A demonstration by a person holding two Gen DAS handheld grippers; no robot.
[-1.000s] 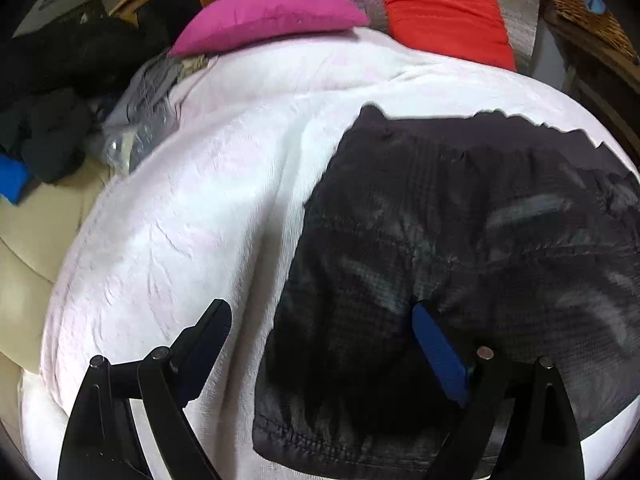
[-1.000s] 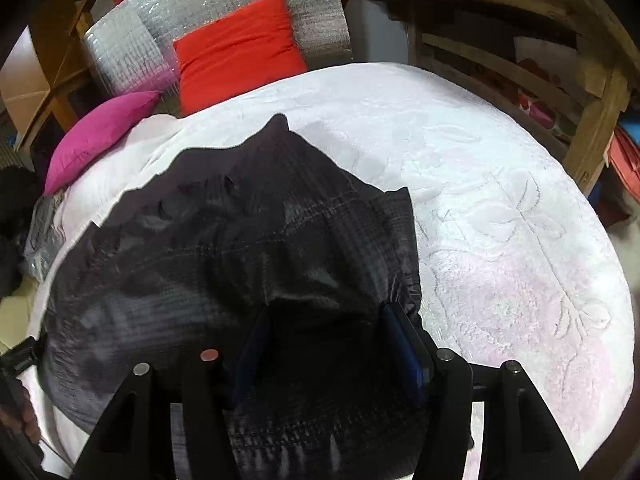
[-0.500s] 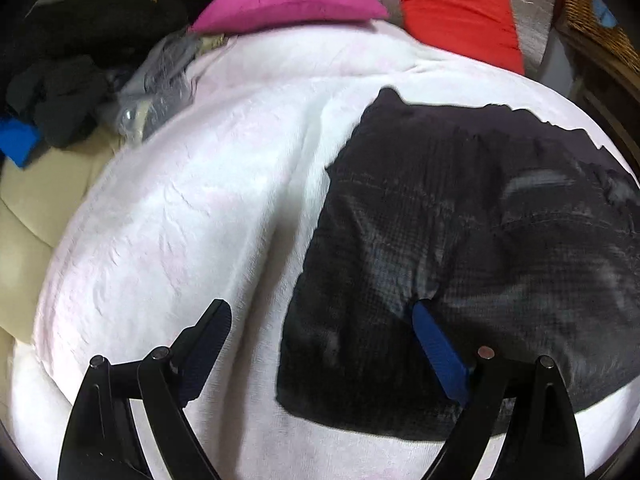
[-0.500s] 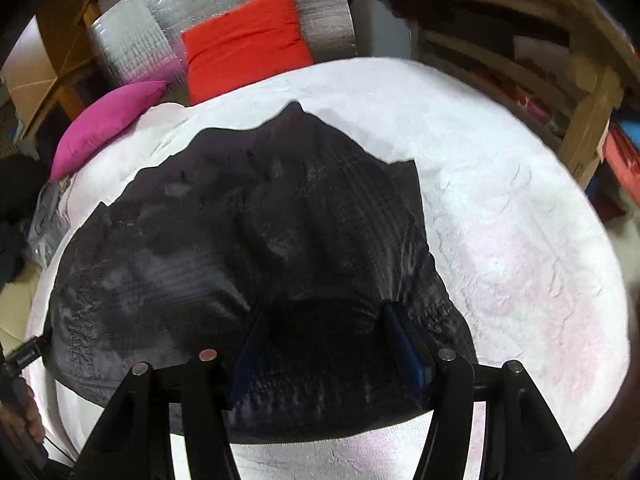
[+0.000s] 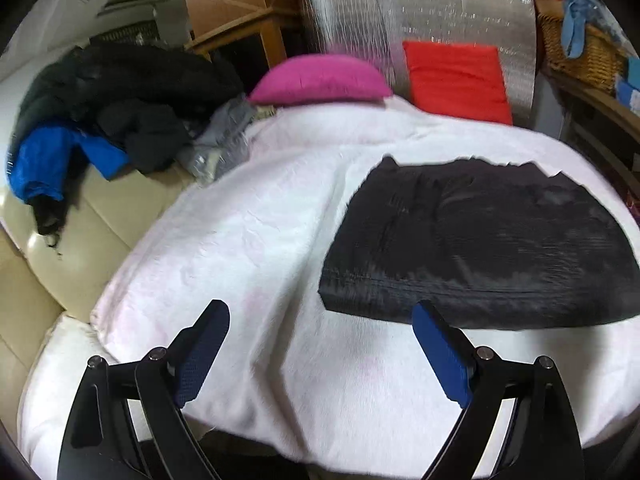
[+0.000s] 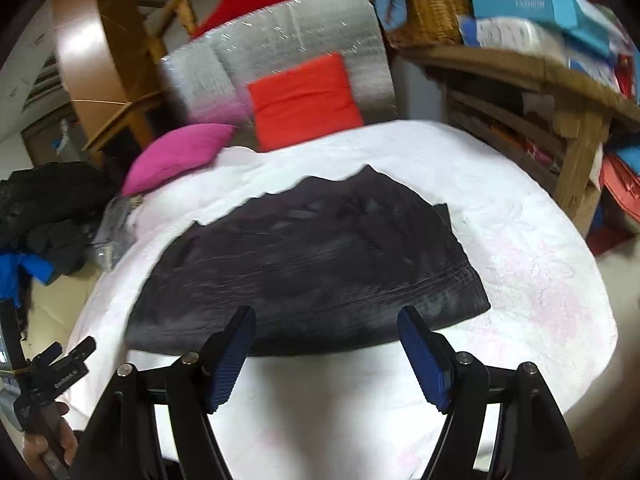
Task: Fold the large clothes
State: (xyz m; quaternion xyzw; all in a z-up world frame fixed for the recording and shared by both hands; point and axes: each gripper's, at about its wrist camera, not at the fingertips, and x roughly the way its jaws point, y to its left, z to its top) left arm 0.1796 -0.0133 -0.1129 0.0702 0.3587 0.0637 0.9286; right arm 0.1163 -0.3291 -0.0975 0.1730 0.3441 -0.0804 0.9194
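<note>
Left gripper [image 5: 320, 336] fingers wide, empty; right gripper [image 6: 326, 342] fingers opening (empty); only right view shows a hand [image 6: 52, 436].

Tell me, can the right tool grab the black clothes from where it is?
Probably yes. The right tool is opening, with nothing between its jaws, and the folded black garment lies just ahead on the white blanket, uncovered.

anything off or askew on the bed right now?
Mostly fine. The folded black garment lies flat on the white blanket, but its far edge is jagged and uneven, and a small flap sticks out at its right corner.
</note>
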